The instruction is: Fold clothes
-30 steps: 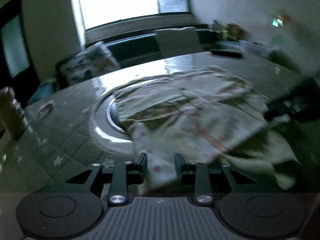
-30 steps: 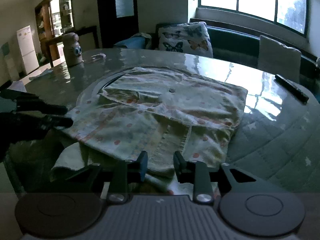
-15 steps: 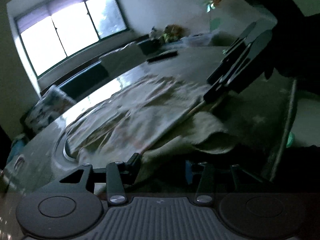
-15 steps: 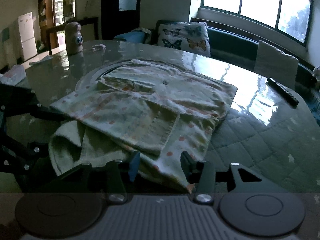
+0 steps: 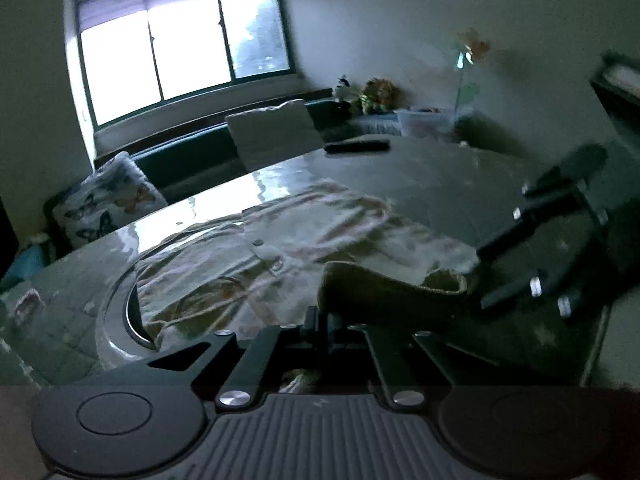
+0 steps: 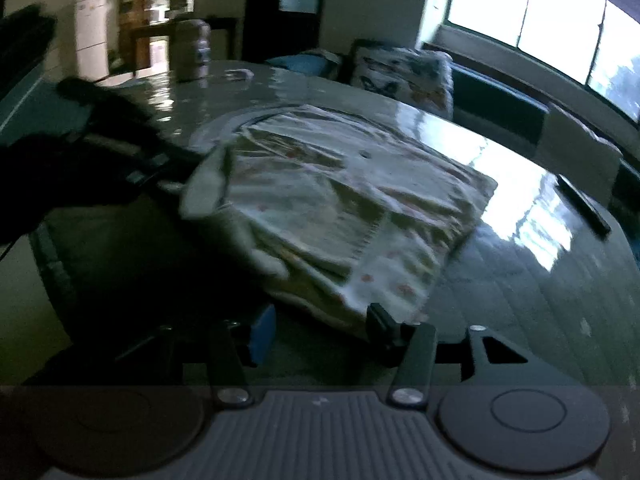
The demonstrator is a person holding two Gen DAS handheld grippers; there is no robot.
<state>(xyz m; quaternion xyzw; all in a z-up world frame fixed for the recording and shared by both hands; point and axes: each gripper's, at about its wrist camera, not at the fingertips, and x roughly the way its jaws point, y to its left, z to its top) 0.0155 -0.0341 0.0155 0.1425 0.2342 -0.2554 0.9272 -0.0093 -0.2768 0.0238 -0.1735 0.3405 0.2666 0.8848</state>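
Left tool pinched shut on hem of pale dotted cotton garment; right tool agape, empty, at 6 o'clock edge. Risk: one-sided lift skews fold, drags cloth across glossy tabletop.

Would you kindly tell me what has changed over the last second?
The left tool has shut on the garment's near edge and lifted it. The right tool has opened wide, holding nothing. The garment's far part stays flat on the table.

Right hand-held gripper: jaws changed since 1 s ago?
Yes. The right hand-held gripper has opened: its fingers were narrowly spaced and now stand wide apart at the garment's near edge, holding nothing.
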